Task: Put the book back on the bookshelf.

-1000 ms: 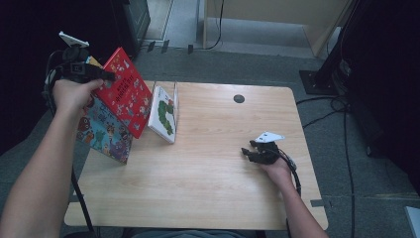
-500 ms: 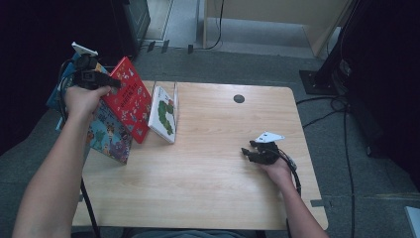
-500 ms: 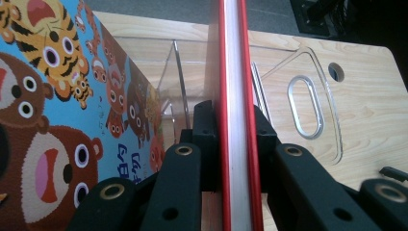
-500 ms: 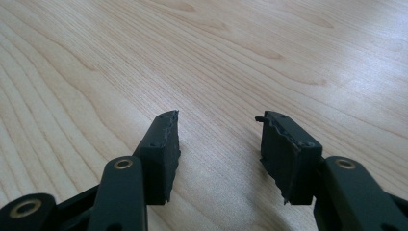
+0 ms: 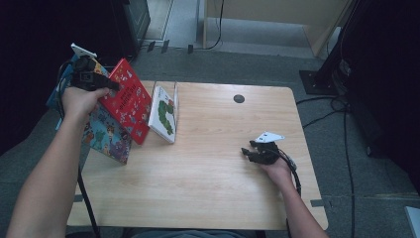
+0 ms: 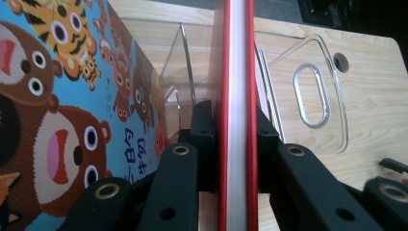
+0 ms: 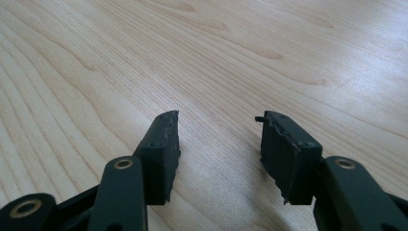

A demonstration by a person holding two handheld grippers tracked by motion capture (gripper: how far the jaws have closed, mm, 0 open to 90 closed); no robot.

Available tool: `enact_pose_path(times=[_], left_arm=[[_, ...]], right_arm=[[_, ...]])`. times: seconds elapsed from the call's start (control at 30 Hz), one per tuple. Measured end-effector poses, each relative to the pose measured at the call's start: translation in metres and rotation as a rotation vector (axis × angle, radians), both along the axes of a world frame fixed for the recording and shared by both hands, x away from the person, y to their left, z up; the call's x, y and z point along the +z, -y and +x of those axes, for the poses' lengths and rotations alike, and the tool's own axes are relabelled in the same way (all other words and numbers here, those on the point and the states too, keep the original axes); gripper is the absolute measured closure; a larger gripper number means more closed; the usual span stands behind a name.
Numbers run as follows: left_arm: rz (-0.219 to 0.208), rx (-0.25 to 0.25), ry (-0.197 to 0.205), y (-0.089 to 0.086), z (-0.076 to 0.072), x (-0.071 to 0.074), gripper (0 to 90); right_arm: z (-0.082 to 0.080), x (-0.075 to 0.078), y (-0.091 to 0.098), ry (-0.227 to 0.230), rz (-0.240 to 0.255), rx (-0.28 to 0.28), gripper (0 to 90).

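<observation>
My left gripper (image 5: 106, 85) is shut on the upper edge of a red picture book (image 5: 130, 99) at the table's left edge. In the left gripper view the pads pinch the book's red-and-white edge (image 6: 235, 96). The jaws have just been opening a little, with the book still between them. The red book stands tilted against a blue animal-print book (image 5: 106, 136) (image 6: 72, 96). A white caterpillar book (image 5: 163, 114) leans just to its right. My right gripper (image 5: 250, 152) (image 7: 219, 127) rests low over bare wood at the table's right, open, with nothing between its fingers.
A clear acrylic book stand (image 6: 312, 86) with an oval handle slot holds the books on the wooden table (image 5: 213, 188). A round cable hole (image 5: 239, 98) sits near the far edge. Cables and dark equipment stand on the floor to the right.
My left hand has moved right and slightly down with the red book, bringing it closer to the other books. The right hand has stayed still.
</observation>
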State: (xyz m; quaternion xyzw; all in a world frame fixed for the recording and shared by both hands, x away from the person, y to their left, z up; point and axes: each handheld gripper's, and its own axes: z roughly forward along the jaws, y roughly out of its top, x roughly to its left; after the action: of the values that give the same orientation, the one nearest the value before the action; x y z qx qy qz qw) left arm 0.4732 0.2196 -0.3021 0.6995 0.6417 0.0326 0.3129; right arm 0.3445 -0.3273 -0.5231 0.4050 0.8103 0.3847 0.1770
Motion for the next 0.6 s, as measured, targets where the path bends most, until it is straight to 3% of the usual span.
enact_pose_path(times=[0.27,0.6], left_arm=[[-0.017,-0.009,-0.012,0.001,0.000,0.001,69.6],[-0.030,-0.008,0.010,-0.005,-0.003,0.010,55.9]], right_arm=[[0.000,0.000,0.000,0.000,0.000,0.000,48.4],[0.000,0.000,0.000,0.001,-0.001,0.000,48.3]])
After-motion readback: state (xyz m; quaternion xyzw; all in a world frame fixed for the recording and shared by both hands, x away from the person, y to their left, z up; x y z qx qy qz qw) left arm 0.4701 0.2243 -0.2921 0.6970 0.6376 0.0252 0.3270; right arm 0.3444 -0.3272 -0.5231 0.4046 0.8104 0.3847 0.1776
